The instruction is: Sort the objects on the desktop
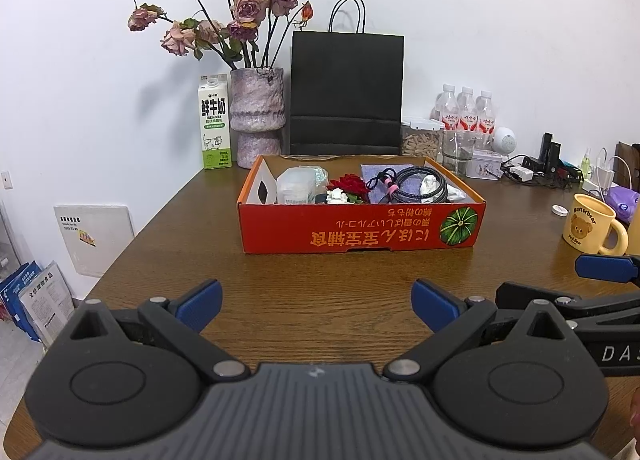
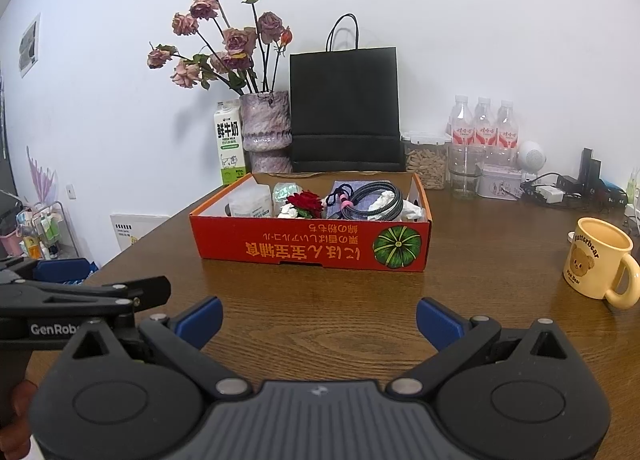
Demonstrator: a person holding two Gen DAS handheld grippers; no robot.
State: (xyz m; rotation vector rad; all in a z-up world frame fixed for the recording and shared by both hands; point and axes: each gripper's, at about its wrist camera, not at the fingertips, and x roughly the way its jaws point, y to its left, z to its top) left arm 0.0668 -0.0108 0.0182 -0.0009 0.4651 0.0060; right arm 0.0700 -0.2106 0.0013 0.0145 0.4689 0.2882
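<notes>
A red cardboard box point(image 1: 360, 230) point(image 2: 312, 248) stands on the brown wooden table point(image 1: 280, 292). Inside lie a red fabric rose point(image 1: 350, 184) point(image 2: 306, 200), a coiled braided cable point(image 1: 420, 184) point(image 2: 376, 200), a clear plastic container point(image 1: 296, 186) point(image 2: 250, 202), a purple cloth and crumpled white paper. My left gripper point(image 1: 316, 306) is open and empty, low over the table in front of the box. My right gripper point(image 2: 320, 324) is open and empty, beside the left one; its blue fingertip point(image 1: 604, 268) shows at the right of the left wrist view.
Along the back wall stand a milk carton point(image 1: 215, 122), a vase of dried roses point(image 1: 258, 116), a black paper bag point(image 1: 346, 94), a jar, a glass and three water bottles point(image 1: 466, 112). A yellow mug point(image 2: 600, 264) stands at right, near chargers and cables point(image 2: 560, 190).
</notes>
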